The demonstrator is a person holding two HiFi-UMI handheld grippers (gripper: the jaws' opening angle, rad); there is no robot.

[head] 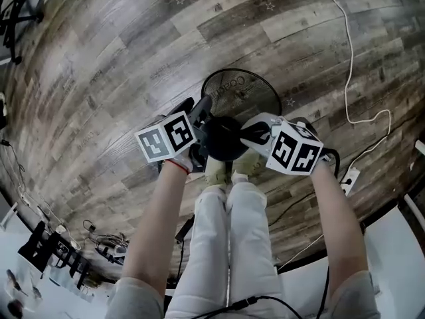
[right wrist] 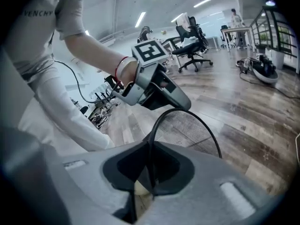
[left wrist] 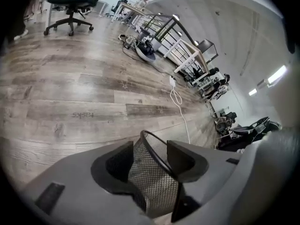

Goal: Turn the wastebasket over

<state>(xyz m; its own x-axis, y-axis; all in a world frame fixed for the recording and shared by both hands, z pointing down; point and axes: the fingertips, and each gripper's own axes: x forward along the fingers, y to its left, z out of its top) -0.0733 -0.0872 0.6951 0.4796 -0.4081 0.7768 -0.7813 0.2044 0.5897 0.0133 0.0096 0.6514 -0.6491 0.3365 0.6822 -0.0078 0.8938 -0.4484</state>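
Note:
The black wire-mesh wastebasket [head: 242, 92] hangs tilted above the wooden floor, straight in front of the person's legs, with its round rim facing away. My left gripper [head: 204, 115] is on its left side and my right gripper [head: 251, 135] on its right. In the left gripper view the mesh wall [left wrist: 152, 177] and rim fill the wide gap of the left gripper [left wrist: 150, 161], touching both pads. In the right gripper view the right gripper [right wrist: 151, 165] pinches the thin rim, with the mesh [right wrist: 187, 128] beyond it and the left gripper [right wrist: 159, 93] at the far side.
A white cable [head: 348, 65] runs across the floor to a power strip [head: 350, 176] at the right. The person's legs [head: 229, 231] are directly below the basket. Office chairs [left wrist: 70, 8] and desks stand far off, and a tangle of cables [head: 99, 248] lies at lower left.

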